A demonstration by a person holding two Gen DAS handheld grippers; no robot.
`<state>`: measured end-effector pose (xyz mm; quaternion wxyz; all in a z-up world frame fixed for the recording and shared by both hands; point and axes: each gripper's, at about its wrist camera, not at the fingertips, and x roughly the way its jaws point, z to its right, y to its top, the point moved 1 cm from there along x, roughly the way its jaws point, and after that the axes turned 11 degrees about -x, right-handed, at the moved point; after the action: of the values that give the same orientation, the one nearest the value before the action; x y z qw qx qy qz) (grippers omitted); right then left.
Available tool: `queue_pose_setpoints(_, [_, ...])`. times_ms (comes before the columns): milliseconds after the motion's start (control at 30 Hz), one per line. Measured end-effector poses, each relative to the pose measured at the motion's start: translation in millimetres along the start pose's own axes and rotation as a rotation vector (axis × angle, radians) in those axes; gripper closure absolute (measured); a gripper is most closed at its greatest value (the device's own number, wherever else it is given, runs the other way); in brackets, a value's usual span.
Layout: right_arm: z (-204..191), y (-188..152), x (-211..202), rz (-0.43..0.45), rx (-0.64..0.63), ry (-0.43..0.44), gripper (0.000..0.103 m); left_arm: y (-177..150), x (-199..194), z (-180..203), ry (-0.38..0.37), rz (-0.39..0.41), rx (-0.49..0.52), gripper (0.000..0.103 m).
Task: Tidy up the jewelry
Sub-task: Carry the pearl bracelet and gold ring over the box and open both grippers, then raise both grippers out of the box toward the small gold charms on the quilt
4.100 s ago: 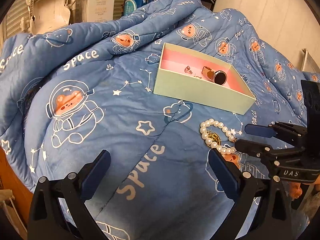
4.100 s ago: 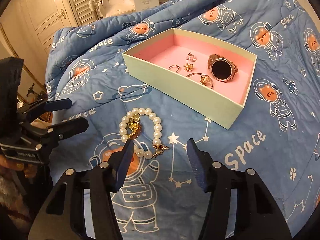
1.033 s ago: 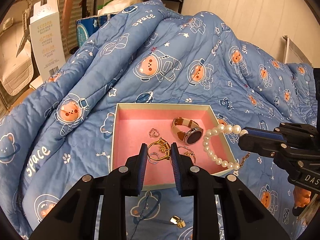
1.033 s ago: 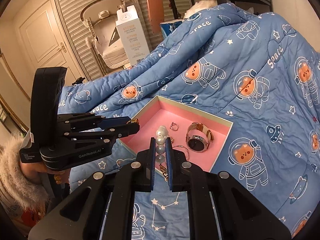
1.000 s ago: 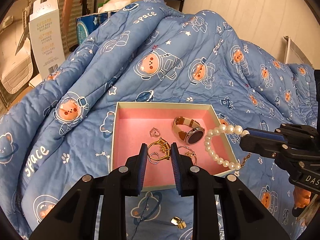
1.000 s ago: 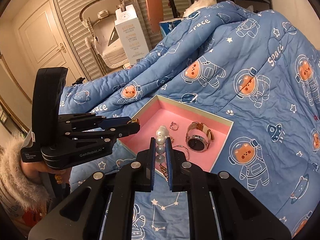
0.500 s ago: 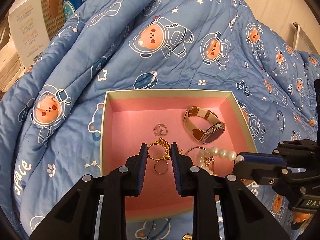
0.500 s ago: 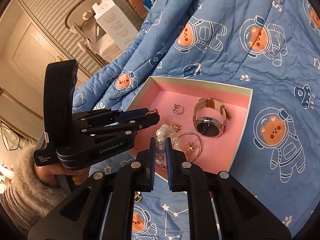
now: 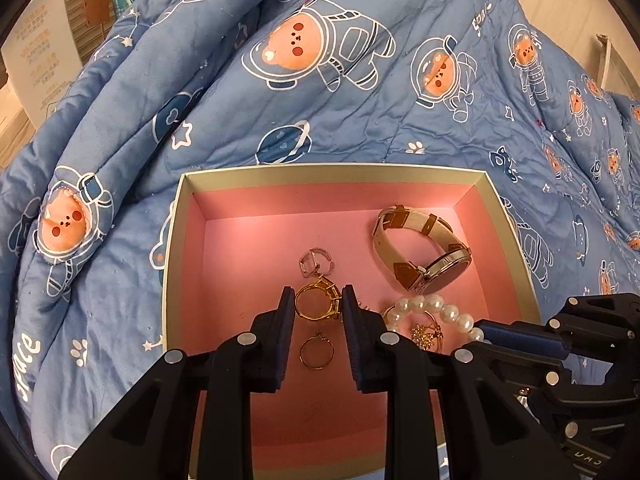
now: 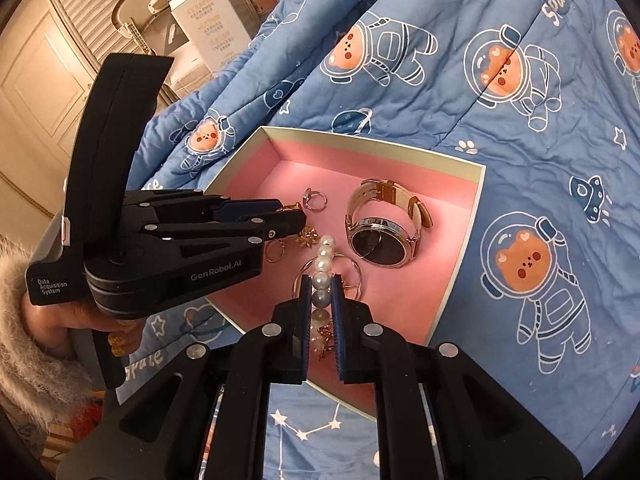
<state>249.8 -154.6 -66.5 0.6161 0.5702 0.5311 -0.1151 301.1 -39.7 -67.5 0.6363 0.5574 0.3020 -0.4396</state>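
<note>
Pearl-white beaded bracelet (image 10: 322,264) hangs limp and slippery, so my right gripper (image 10: 320,300) clamps one bead, while my left gripper (image 9: 318,309) pinches the light, stiff gold ring (image 9: 318,304) over the pink-lined box (image 9: 188,240).

Quilt (image 9: 380,128): blue, white-outlined astronaut bears with orange faces, white stars, paw prints, planets, "Space" lettering.
Box (image 9: 332,171): pale green rim, pink inside.
Watch (image 10: 380,240): cream strap, tan leather tabs, silver case, black dial.
Bracelet (image 9: 436,308): white pearls, gold charm.
Held ring (image 9: 318,304): gold.
Loose ring (image 9: 317,354): gold.
Far ring (image 9: 316,261): silver.
Grippers' bodies black, pads (image 9: 285,328) dark blue.
Carton (image 10: 204,26): white, gold print.
</note>
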Motion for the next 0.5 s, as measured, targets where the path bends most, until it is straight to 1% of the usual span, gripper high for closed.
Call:
queue_pose_setpoints(200, [-2.6,-0.2,5.1,-0.022,-0.051,-0.046,0.093,1.4,-0.5,1.0,0.014,0.006,0.000,0.078])
queue_pose_setpoints(267, [-2.5,-0.4,4.9,-0.015,-0.053,-0.049,0.093,0.7,-0.7,1.0,0.011,0.008,-0.004,0.070])
queue_pose_setpoints(333, [-2.1,-0.7,5.7,-0.014,-0.055,-0.048,0.093,-0.3,-1.1,2.0,-0.003,0.012,-0.002,0.066])
queue_pose_setpoints(400, [-2.7,-1.3,6.4,-0.017,-0.061,-0.051,0.093,-1.2,-3.2,4.2,-0.015,0.019,0.002,0.060])
queue_pose_setpoints(467, [-4.3,-2.2,6.5,-0.021,-0.069,-0.050,0.092,-0.9,-9.0,4.9,0.002,0.048,0.003,0.046])
queue_pose_setpoints(500, [-6.0,-2.9,5.6,-0.021,-0.075,-0.052,0.090,-0.4,-13.3,4.9,-0.001,0.064,0.000,0.045])
